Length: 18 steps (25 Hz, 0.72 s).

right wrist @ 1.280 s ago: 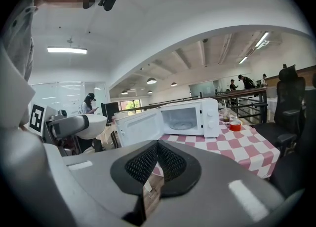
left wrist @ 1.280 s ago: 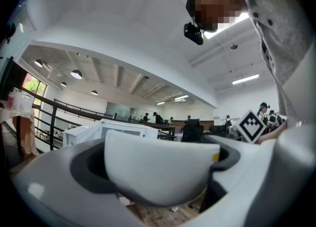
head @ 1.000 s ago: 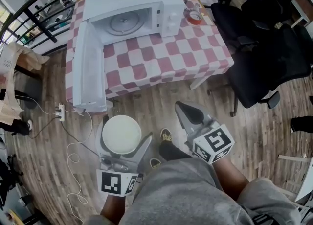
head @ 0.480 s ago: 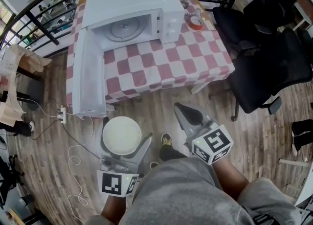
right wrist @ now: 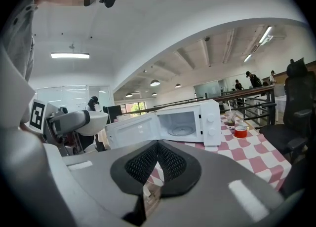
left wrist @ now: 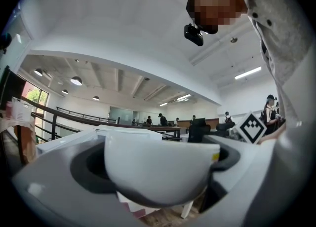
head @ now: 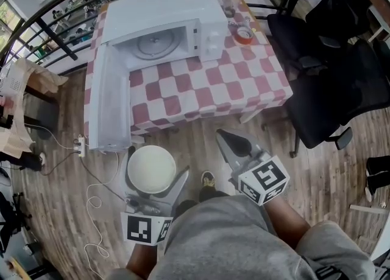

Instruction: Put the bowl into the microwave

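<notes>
From my screen I see a wood-plank floor (head: 317, 169) under a table (head: 201, 84) draped in red-and-white checked cloth, black office chairs (head: 341, 84) to its right, a dark railing (right wrist: 257, 90) behind it, and ceiling strip lights (right wrist: 69, 55) overhead.

Head and right gripper views share the microwave (head: 164, 14).

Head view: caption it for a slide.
Left gripper holds a white bowl before the open microwave on a checkered table; right gripper shut, empty.

the microwave (head: 159, 6) on the table (head: 207, 85), tape roll (head: 244, 35) at its right, bowl (head: 151, 169) before the table's left part.
</notes>
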{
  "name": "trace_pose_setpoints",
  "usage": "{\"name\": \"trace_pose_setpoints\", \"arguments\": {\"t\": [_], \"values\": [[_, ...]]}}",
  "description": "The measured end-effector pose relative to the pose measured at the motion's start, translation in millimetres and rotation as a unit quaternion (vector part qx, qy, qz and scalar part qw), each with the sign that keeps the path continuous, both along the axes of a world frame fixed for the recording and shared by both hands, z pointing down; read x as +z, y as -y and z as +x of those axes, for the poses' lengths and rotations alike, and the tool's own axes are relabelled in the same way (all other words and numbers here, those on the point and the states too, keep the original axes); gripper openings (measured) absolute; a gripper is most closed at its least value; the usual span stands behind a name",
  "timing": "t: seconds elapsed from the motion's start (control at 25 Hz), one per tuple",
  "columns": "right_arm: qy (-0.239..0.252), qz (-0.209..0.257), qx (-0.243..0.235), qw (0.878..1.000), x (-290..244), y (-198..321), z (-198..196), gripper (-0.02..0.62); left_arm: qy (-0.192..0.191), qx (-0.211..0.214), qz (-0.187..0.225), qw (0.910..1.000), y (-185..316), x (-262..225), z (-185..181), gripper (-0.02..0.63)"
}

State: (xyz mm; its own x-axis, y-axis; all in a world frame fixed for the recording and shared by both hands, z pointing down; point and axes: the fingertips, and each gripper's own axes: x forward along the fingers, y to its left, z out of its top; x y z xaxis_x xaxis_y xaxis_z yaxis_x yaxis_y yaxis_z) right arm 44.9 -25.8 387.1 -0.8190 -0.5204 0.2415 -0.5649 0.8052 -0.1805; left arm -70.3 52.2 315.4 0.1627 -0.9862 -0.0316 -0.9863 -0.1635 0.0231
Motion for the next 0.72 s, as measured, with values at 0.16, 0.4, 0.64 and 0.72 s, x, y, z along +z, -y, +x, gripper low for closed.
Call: {"name": "trace_pose_setpoints", "arguments": {"t": [0.16,0.4,0.64,0.72], "values": [[0.002,0.001,-0.006,1.0,0,4,3,-0.002,-0.005,-0.003,-0.002,1.0,4,0,3,0.54],[0.005,0.0,-0.004,1.0,2,7,12,-0.002,0.002,-0.004,-0.002,1.0,6,-1,12,0.54],[0.009,0.001,0.0,1.0,-1,8,18,-0.002,0.007,-0.001,0.0,1.0,8,-5,17,0.54],[0.011,0.002,0.002,1.0,-2,8,19,-0.002,0.009,0.003,0.0,1.0,8,-5,19,0.54]]}}
